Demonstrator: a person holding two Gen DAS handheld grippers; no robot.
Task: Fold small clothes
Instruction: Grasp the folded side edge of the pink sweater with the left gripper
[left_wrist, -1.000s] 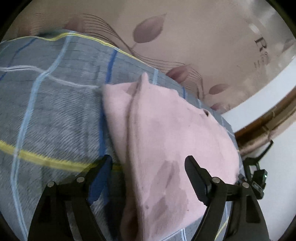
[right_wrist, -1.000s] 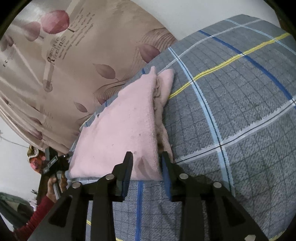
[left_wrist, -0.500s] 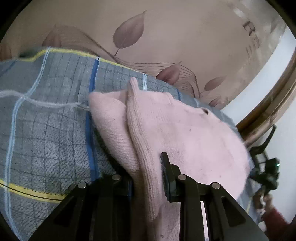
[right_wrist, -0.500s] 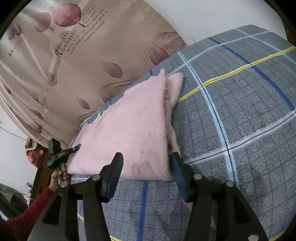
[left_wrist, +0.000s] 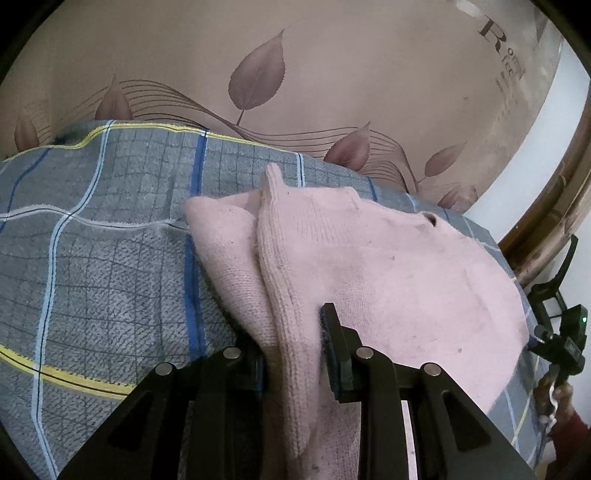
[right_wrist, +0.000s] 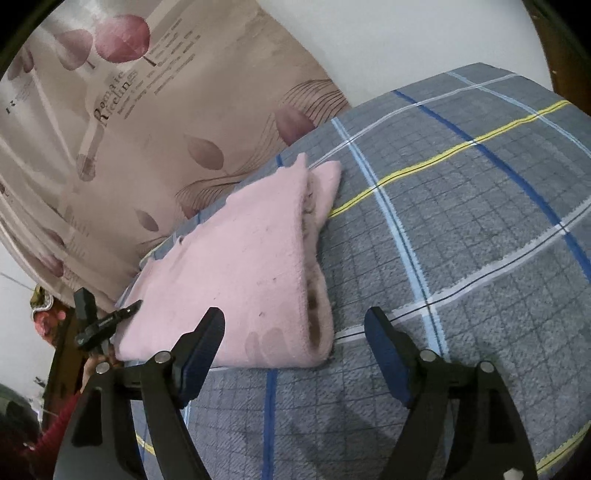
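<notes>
The left gripper (left_wrist: 295, 332), open a second ago, now pinches the folded edge of the pink knit garment (left_wrist: 388, 266) on the plaid blanket (left_wrist: 92, 266); the right gripper (right_wrist: 295, 332) has let go, its jaws opening around the garment's near corner.

Grey plaid bed cover (right_wrist: 461, 258) with blue, yellow and white stripes. Folded pink knit garment (right_wrist: 236, 277) lying directly on it, ahead-left of right tongs (right_wrist: 295, 332).
</notes>
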